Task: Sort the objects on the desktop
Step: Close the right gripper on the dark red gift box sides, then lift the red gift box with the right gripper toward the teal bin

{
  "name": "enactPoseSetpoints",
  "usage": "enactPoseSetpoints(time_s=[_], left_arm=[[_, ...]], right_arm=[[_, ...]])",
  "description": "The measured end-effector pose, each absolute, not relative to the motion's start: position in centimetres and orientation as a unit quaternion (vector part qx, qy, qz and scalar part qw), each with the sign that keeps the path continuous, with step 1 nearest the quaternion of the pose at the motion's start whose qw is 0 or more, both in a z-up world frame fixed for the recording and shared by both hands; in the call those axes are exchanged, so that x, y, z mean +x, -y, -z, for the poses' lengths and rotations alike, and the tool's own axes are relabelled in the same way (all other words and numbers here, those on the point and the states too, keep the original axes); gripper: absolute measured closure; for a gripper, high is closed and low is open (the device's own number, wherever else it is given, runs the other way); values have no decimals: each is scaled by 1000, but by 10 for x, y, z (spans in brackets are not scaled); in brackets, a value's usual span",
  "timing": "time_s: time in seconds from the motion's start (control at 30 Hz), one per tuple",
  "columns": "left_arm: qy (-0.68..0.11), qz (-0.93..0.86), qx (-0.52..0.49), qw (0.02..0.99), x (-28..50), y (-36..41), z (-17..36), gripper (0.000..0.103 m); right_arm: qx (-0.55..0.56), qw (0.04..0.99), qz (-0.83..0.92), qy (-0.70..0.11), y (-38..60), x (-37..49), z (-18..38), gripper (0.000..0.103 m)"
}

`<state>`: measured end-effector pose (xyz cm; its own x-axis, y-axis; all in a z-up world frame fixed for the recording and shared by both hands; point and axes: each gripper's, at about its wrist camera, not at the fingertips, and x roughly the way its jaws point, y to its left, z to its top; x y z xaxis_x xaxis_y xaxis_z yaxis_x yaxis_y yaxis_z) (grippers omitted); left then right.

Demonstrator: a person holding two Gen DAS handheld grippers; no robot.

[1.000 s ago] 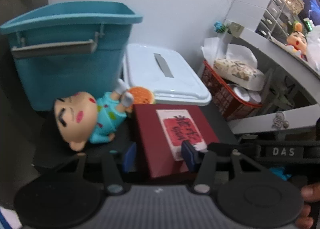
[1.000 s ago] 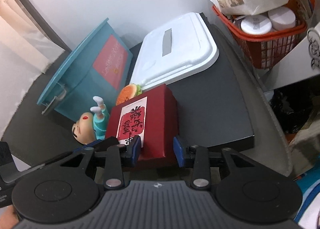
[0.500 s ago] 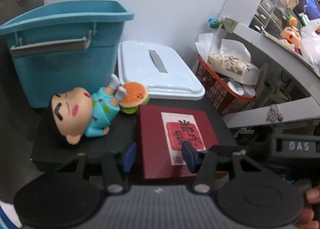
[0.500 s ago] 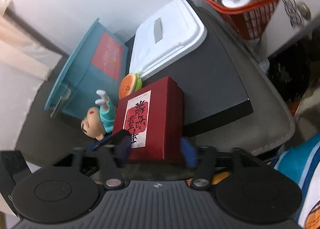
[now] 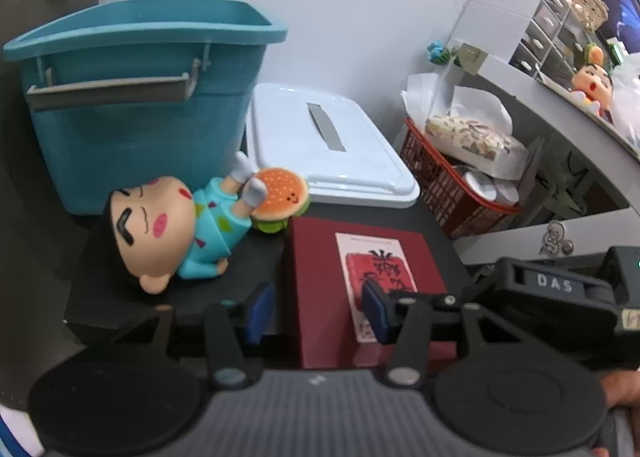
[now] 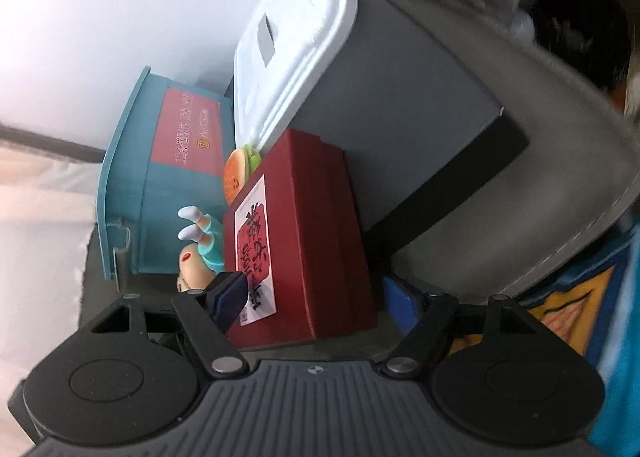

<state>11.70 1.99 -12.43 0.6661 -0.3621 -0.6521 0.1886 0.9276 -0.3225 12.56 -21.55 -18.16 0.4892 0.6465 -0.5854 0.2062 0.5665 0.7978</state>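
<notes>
A dark red box [image 5: 360, 281] with a white and red label lies on the black desk pad [image 5: 160, 297]. My right gripper [image 6: 316, 299] is wide open around the box [image 6: 304, 241], one finger over the label, the other beside its right side. My left gripper [image 5: 316, 311] is open over the box's near left edge. A cartoon boy figure [image 5: 172, 233] in blue pyjamas lies on its side left of the box, its feet against a toy burger [image 5: 280, 197]. A teal bin [image 5: 140, 97] stands behind.
A white lidded box [image 5: 324, 153] lies behind the burger. A red basket [image 5: 452, 185] with packets stands at the right under a grey shelf [image 5: 560, 117]. In the right wrist view the teal bin [image 6: 160, 185] holds a red packet.
The right gripper has rolled and opened wider around the red box. The left view has shifted slightly; its jaws stay open. The box has not visibly moved.
</notes>
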Motion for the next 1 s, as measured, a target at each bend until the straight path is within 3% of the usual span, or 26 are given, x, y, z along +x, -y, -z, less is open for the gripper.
enactPoseSetpoints(time_s=[0.07, 0.57, 0.8, 1.0], left_arm=[[-381, 145, -111, 906, 114, -15, 124, 50], [-366, 117, -94, 919, 117, -23, 111, 51], [-372, 126, -78, 916, 115, -16, 115, 51], [-389, 138, -70, 908, 116, -11, 126, 52]], right_arm=[[441, 741, -154, -482, 211, 124, 182, 33], [408, 792, -147, -429, 216, 94, 139, 54], [365, 825, -145, -406, 223, 81, 113, 55], [235, 877, -144, -393, 205, 72, 84, 56]])
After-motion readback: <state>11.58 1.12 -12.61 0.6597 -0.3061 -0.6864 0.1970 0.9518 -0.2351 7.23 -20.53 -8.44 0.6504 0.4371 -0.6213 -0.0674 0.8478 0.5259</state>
